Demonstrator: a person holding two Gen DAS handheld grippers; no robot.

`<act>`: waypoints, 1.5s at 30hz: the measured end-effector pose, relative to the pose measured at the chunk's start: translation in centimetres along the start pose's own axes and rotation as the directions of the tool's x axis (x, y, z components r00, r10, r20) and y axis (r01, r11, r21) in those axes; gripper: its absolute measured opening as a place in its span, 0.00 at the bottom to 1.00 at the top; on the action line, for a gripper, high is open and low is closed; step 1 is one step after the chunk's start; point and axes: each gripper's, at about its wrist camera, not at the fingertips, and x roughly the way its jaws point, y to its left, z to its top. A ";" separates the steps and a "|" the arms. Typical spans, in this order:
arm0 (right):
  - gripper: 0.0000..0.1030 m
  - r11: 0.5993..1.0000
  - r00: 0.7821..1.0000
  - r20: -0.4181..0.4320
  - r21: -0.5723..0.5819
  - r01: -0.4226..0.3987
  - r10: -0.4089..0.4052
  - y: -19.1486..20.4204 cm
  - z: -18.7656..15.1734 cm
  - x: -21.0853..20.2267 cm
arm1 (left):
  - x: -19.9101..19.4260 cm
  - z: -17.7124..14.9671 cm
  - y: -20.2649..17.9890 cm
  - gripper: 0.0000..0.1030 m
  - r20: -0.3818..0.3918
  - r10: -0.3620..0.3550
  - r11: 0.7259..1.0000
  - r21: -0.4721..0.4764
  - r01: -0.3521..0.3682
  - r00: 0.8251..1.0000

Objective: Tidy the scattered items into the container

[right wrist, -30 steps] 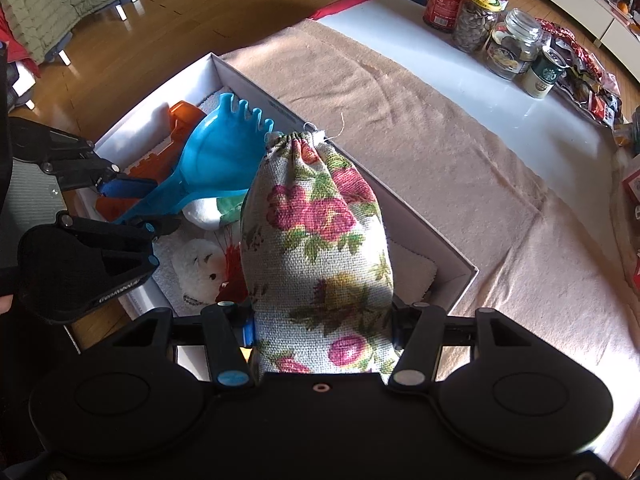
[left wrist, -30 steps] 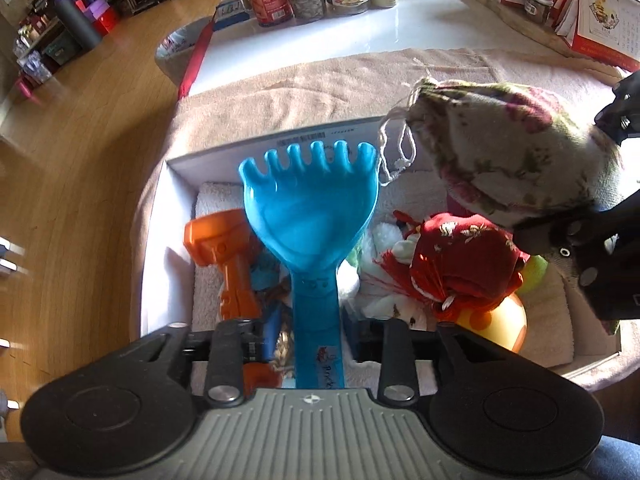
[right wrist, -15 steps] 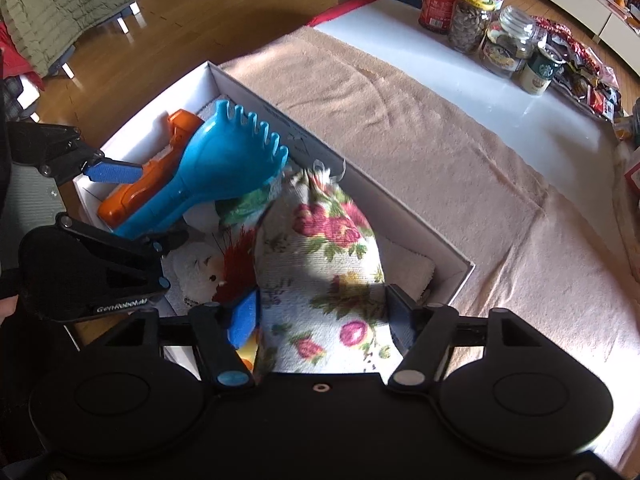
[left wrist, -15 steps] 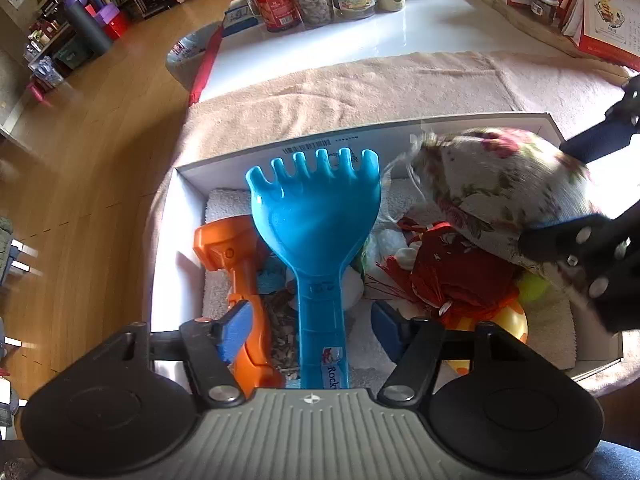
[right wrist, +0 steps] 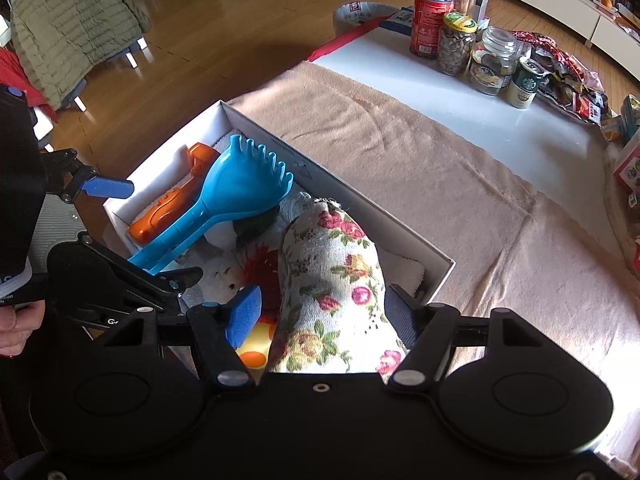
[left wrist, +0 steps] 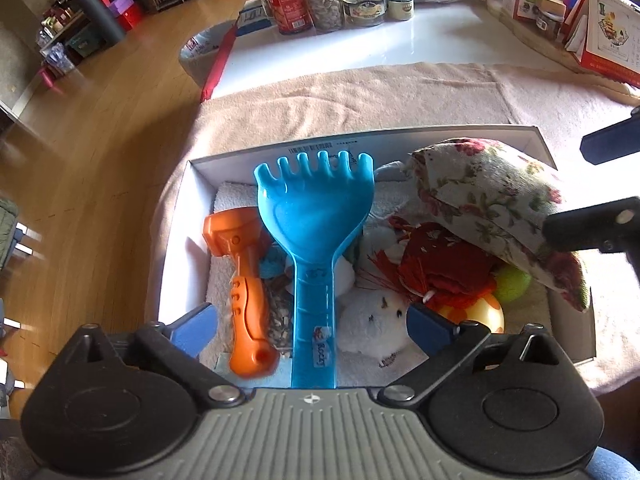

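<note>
A white box on a beige towel holds several items. The blue toy rake lies in it lengthwise, beside an orange toy tool. A white plush, a red pouch and a yellow ball fill the middle. My left gripper hovers over the rake's handle; its jaws are opening wide and the pads touch nothing. The floral drawstring bag rests on the box's right side. My right gripper straddles its lower end with the jaws parted and the left pad clear of the cloth.
Jars and cans stand at the back of the white table, with boxes and a calendar at the right. The beige towel stretches beyond the box. Wooden floor lies left, with a green jacket on a chair.
The left jaws spread off the rake handle, leaving the rake lying in the box. The right gripper lowered the floral bag into the box and its jaws parted. Both grippers drew back slightly.
</note>
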 end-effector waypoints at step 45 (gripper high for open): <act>0.81 0.945 0.998 -0.059 0.325 0.018 0.002 -5.7 -12.5 -0.2 | -4.4 -2.5 -2.5 0.99 -0.003 -0.035 0.996 -0.083 0.035 0.999</act>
